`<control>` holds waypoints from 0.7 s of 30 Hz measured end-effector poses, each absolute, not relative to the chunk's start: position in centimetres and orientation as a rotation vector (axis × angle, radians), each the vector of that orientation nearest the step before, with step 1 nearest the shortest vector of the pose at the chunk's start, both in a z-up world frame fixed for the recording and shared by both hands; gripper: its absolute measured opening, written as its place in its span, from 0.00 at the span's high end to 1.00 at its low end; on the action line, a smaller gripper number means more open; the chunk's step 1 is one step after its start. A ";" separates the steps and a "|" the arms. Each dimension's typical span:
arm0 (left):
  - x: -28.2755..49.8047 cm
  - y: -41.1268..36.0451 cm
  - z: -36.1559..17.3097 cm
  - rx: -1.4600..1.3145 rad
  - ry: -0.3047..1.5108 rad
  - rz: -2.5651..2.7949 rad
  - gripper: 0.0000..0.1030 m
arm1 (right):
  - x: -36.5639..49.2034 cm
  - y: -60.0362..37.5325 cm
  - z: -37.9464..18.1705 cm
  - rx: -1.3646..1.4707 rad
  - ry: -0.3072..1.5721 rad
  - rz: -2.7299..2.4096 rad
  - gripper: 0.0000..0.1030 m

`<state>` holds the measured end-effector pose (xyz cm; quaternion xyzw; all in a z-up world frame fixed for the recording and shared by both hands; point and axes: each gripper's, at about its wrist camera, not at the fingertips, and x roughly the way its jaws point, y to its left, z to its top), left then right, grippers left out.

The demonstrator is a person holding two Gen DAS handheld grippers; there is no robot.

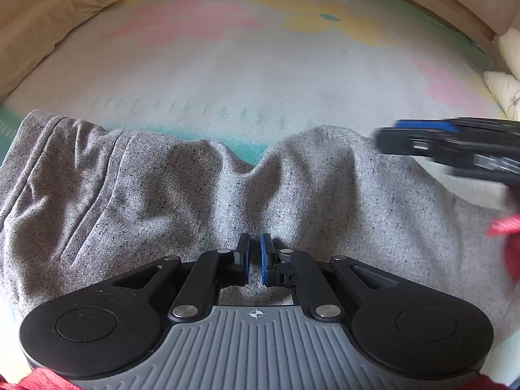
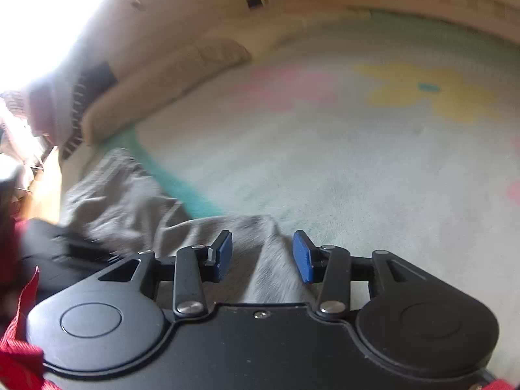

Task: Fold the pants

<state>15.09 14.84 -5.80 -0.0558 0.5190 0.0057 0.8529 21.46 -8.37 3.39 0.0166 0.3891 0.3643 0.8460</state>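
The grey speckled sweatpants (image 1: 182, 195) are lying bunched across the near edge of a pastel flower-print rug (image 1: 260, 74) — ribbed waistband or cuff at the left, a dip in the far edge near the middle. Fold looks barely begun, imo: fabric is rumpled, no clean crease showing, so flattening and the folds proper are still left. The left claw (image 1: 255, 260) is sitting nearly shut just over the cloth; whether a pinch of fabric is between its pads I can't tell. The right claw (image 2: 262, 256) is standing open w/ nothing gripped — a grey ridge of the pants lies below the gap. Beige cushions (image 1: 48, 22) are lining the rug's far left edge. No containers in view.
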 end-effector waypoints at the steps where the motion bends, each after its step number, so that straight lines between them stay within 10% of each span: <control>1: 15.3 14.9 -5.9 -0.118 1.094 0.015 0.94 | 22.3 -7.8 2.7 0.035 0.843 0.762 0.50; 4: 16.0 15.2 -5.9 -0.116 1.095 0.016 0.94 | 23.3 -7.3 1.0 0.061 0.909 0.787 0.54; 6: 16.1 15.3 -5.8 -0.103 1.076 0.026 0.94 | 22.5 -7.4 1.0 0.088 0.911 0.836 0.89; 21: 19.8 17.4 -5.4 -0.130 0.957 0.198 0.93 | 7.4 -4.5 0.6 -0.468 0.606 1.012 0.81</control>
